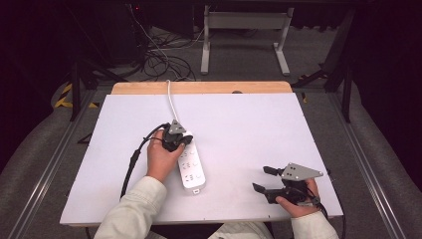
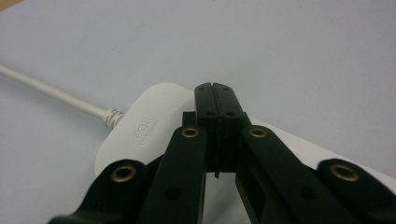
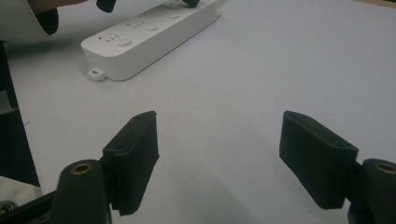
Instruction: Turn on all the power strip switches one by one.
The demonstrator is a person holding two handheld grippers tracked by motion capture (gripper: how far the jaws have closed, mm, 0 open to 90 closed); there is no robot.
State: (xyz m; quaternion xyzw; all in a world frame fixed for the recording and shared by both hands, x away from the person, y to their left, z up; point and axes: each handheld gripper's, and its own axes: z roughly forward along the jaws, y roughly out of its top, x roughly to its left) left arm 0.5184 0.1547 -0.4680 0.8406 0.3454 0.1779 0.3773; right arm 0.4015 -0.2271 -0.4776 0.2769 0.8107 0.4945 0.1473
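On the worktop: white power strip (image 1: pixel 191 167) lies left of centre, cord (image 1: pixel 170 99) running to the far edge.
Progress: I judge its switch press is under way; nothing plugged in.
Left claw (image 1: pixel 186 141): I have it fully closed, tips on the strip's cord end.
Right claw (image 1: pixel 264 179): wide open, empty, well apart.

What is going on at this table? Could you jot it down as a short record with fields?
Surface: white table
Main thing: white power strip, lying flat, its white cable running toward the far edge
Left gripper: jaws shut, empty, tips over the cable end of the strip
Right gripper: jaws open, nothing between them, apart from the strip near the table's right front corner
Person: a hand holds the left gripper, pale sleeve
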